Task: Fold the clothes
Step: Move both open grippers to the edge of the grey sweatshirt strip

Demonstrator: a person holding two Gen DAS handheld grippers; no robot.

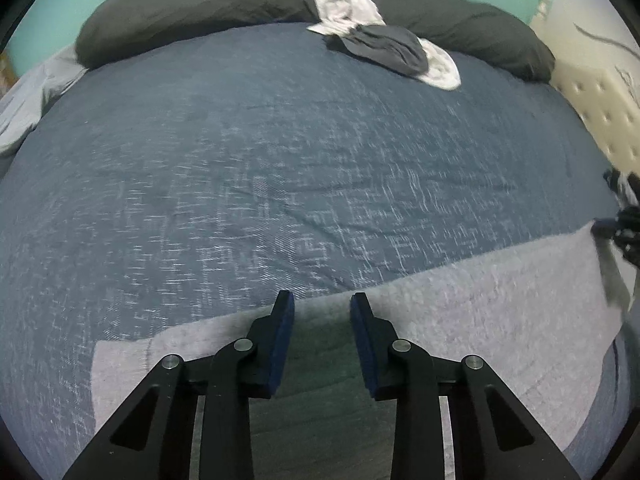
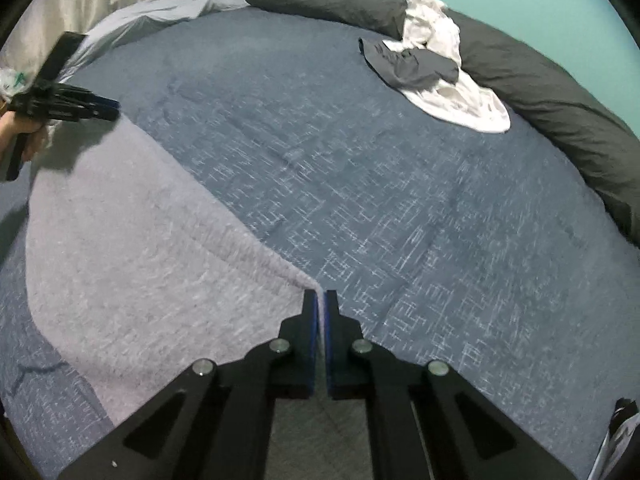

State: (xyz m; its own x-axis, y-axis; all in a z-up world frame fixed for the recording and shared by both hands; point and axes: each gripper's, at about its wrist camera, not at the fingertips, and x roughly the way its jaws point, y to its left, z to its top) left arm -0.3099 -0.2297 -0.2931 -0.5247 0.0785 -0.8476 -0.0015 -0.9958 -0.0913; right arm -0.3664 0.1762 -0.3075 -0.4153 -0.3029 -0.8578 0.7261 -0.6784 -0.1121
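1. Right gripper (image 2: 321,300) is clenched on the far edge of a pale grey garment (image 2: 140,248); its two blue-padded jaws stand almost together with a thin fold of grey cloth pinched between them.
2. Left gripper (image 1: 322,304) sits over the same far edge of the garment, further along it. Its jaws stand apart with the cloth edge lying in the gap, and its pads do not appear to press on the cloth, so it reads as not yet gripping.
3. Seen from the right wrist, the left gripper (image 2: 100,110) is held in a person's hand (image 2: 24,136) at the opposite end of the garment's far edge.
4. That grey garment lies spread flat on a dark blue bedspread (image 1: 280,160), nearest the person. The bedspread beyond its far edge is bare.
5. Well apart from the garment, at the far side of the bedspread, a small pile of white and dark clothes (image 1: 372,40) rests against a long dark pillow (image 1: 192,8).
6. As a judgement, the step in hand is taking hold of the garment's far edge at two points, ready for a fold.
7. Next, the left jaws likely need to close on the cloth edge. Then both hands would lift and carry the edge evenly, keeping it taut so the fold lands straight.
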